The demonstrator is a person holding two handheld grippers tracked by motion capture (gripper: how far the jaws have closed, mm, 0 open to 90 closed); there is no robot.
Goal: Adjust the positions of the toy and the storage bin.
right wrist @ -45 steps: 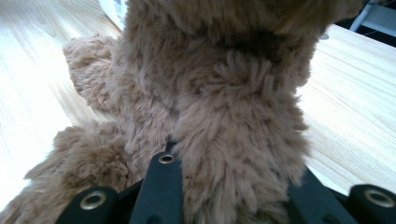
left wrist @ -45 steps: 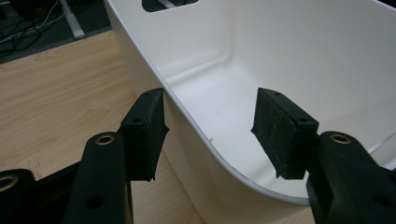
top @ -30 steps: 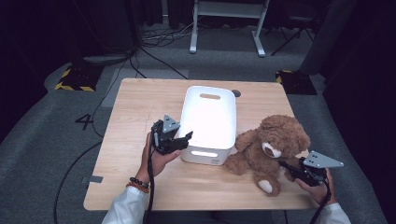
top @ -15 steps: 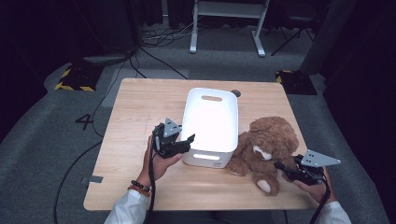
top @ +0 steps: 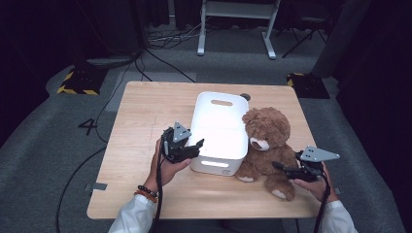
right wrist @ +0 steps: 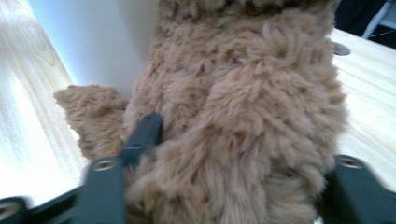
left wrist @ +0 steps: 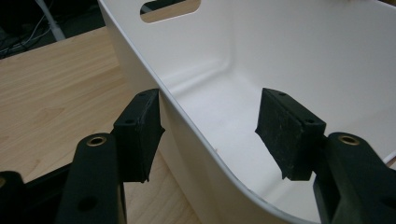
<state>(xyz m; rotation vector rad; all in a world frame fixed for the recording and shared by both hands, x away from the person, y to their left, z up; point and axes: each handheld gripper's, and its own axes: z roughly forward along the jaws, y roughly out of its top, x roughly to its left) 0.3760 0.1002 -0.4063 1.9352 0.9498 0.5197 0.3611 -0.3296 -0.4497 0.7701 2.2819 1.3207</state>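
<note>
A: Left gripper (top: 197,145)?

B: At the near left corner of the white bin (top: 218,133). Its jaws straddle the bin's rim, one pad (left wrist: 138,133) outside the wall, the other (left wrist: 286,133) inside. Clamped about as tight as it goes, gripping that wall.

A: And the bin itself?

B: Mid-table (top: 145,111), long side running away from the person, handle slot at the far end.

A: Teddy bear (top: 267,141)?

B: Sitting upright just right of the bin, leaning against its right wall, legs toward the table's near edge.

A: Right gripper (top: 278,167)?

B: On the bear's right side, low, at its near leg. Jaws have just been opening, now roughly half spread; the fur sits between them, one finger (right wrist: 142,135) sunk into it. Can't tell if the pads press.
</note>
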